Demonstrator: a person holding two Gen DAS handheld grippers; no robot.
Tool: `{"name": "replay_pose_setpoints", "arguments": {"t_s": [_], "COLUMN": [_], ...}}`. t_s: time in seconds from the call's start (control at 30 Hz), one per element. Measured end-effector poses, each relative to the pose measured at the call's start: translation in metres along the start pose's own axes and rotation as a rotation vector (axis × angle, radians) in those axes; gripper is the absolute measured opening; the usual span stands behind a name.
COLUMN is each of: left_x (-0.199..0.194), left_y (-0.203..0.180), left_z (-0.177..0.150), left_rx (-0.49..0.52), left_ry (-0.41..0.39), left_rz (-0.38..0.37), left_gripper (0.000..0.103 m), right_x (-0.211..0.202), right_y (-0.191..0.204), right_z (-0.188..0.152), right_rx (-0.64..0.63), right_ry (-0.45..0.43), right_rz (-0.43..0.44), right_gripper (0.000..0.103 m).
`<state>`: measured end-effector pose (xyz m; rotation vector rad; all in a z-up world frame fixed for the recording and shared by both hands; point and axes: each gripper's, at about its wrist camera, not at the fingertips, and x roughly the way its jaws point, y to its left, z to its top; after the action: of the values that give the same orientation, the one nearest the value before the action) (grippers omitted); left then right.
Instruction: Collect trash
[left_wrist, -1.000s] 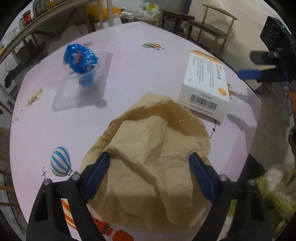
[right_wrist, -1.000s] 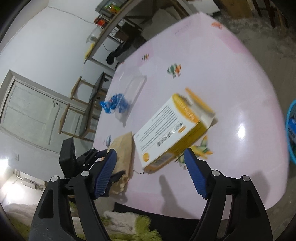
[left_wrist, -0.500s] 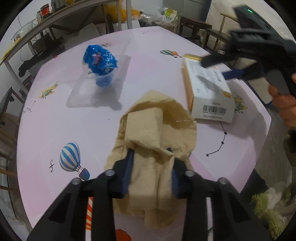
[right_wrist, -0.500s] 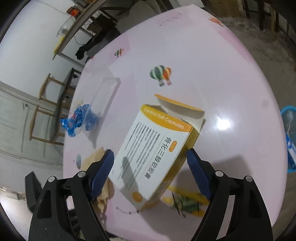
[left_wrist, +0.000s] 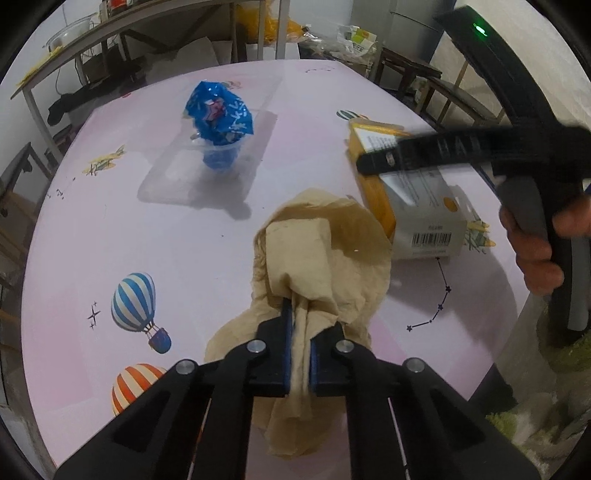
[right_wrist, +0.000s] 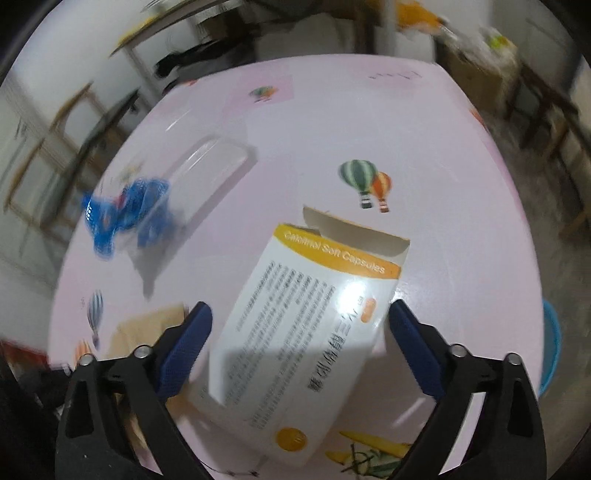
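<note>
My left gripper (left_wrist: 300, 325) is shut on a crumpled brown paper napkin (left_wrist: 325, 254) on the pink table (left_wrist: 110, 240). The napkin also shows in the right wrist view (right_wrist: 147, 328), blurred. A white and orange capsule box (right_wrist: 306, 325) lies between the open fingers of my right gripper (right_wrist: 299, 325), which straddles it from above. The box also shows in the left wrist view (left_wrist: 417, 206), with the right gripper (left_wrist: 461, 151) over it. A blue wrapper (left_wrist: 219, 114) sits in a clear plastic cup (left_wrist: 219, 158) further back.
A clear plastic lid (left_wrist: 207, 162) lies under the cup. A blue bin (right_wrist: 550, 347) stands off the table's right edge. Chairs (left_wrist: 436, 88) and a shelf (left_wrist: 110, 44) stand beyond the table. A green rug (left_wrist: 546, 424) is on the floor.
My left gripper closed on the napkin and bunched it up. My right gripper moved in over the capsule box, its open fingers now on either side of it.
</note>
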<state>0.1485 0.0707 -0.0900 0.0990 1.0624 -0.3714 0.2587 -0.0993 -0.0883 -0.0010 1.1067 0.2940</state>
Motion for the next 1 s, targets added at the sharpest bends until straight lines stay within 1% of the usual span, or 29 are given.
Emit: {"name": "replay_pose_setpoints", "arguments": {"t_s": [0.07, 0.17, 0.23, 0.3, 0.37, 0.47, 0.53, 0.67, 0.7, 1.0], "left_x": [0.000, 0.001, 0.001, 0.002, 0.003, 0.001, 0.001, -0.002, -0.003, -0.014], "left_y": [-0.001, -0.002, -0.003, -0.005, -0.007, -0.010, -0.012, -0.015, -0.017, -0.021], "left_z": [0.001, 0.003, 0.002, 0.002, 0.002, 0.001, 0.002, 0.003, 0.003, 0.006], "left_rx": [-0.005, -0.001, 0.002, 0.006, 0.008, 0.016, 0.021, 0.037, 0.042, 0.076], "left_ry": [0.001, -0.002, -0.004, -0.007, -0.008, -0.009, -0.010, -0.022, -0.027, -0.064], "left_rz": [-0.006, -0.010, -0.007, -0.001, 0.001, 0.010, 0.014, 0.031, 0.036, 0.064], "left_gripper": [0.005, 0.005, 0.005, 0.005, 0.005, 0.004, 0.004, 0.004, 0.004, 0.003], "right_x": [-0.004, -0.008, -0.015, -0.017, -0.012, -0.009, -0.005, -0.008, -0.009, -0.024], "right_y": [-0.002, -0.007, -0.015, -0.019, -0.012, -0.002, -0.001, -0.001, -0.003, -0.014], "right_z": [-0.006, -0.012, -0.015, -0.016, -0.017, -0.026, -0.027, -0.028, -0.029, -0.036], "right_rx": [-0.063, -0.100, -0.074, -0.039, -0.025, -0.038, -0.037, -0.033, -0.022, 0.037], "right_ry": [0.018, 0.030, 0.020, 0.016, 0.005, 0.006, 0.014, -0.002, -0.001, -0.032], "right_rz": [0.005, -0.006, 0.005, 0.044, 0.065, 0.039, 0.027, -0.004, 0.006, 0.039], "right_gripper": [0.086, 0.088, 0.089, 0.091, 0.091, 0.091, 0.088, 0.071, 0.069, 0.067]}}
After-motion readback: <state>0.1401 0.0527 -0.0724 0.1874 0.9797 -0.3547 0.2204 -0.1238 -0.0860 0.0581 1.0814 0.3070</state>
